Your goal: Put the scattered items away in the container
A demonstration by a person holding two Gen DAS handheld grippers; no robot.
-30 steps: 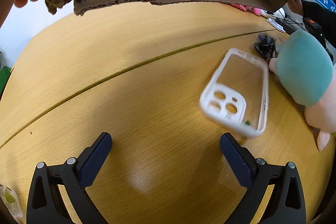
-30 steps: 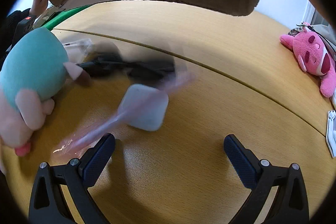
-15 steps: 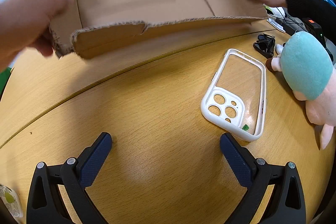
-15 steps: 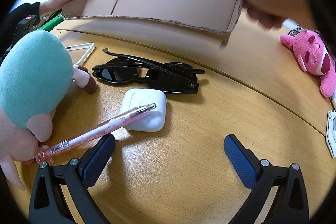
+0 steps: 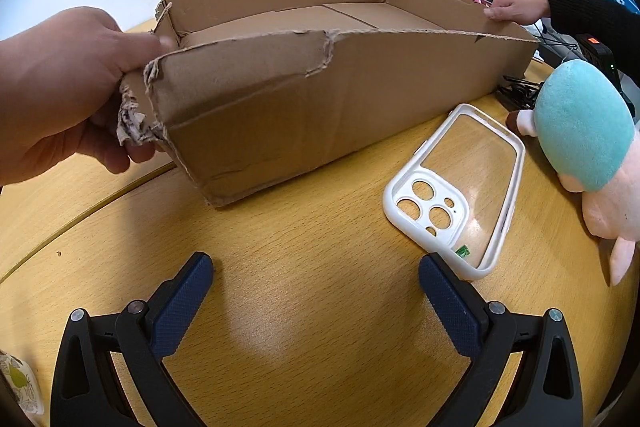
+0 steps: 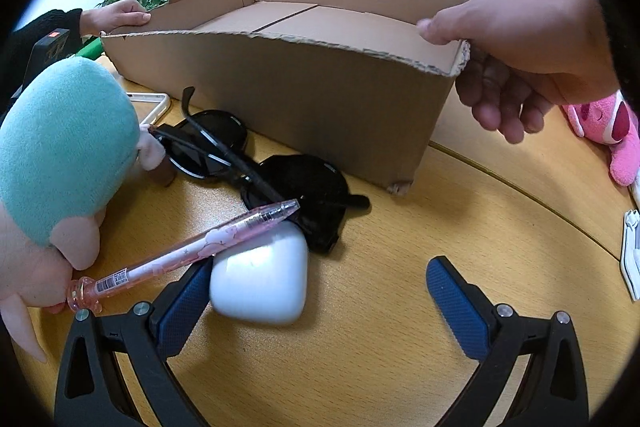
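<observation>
A shallow cardboard box (image 5: 320,99) stands on the wooden table, held by bare hands at both ends; it also shows in the right wrist view (image 6: 288,83). A clear phone case (image 5: 456,191) with a white rim lies right of my open, empty left gripper (image 5: 316,279). A teal and pink plush (image 5: 580,143) lies further right, and shows in the right wrist view (image 6: 60,147). My right gripper (image 6: 320,287) is open, with a white earbud case (image 6: 260,279) against its left finger. A pink pen (image 6: 188,251) rests on the case. Black sunglasses (image 6: 256,167) lie in front of the box.
A hand (image 5: 60,87) grips the box's torn left corner and another hand (image 5: 508,9) holds its far right rim. A pink plush (image 6: 608,131) and a white object (image 6: 632,251) lie at the right. A black device (image 5: 596,55) and cables sit behind the teal plush.
The cardboard box came down from above the cameras and now rests upright on the table behind the items. The items have come to rest. Both grippers stayed open.
</observation>
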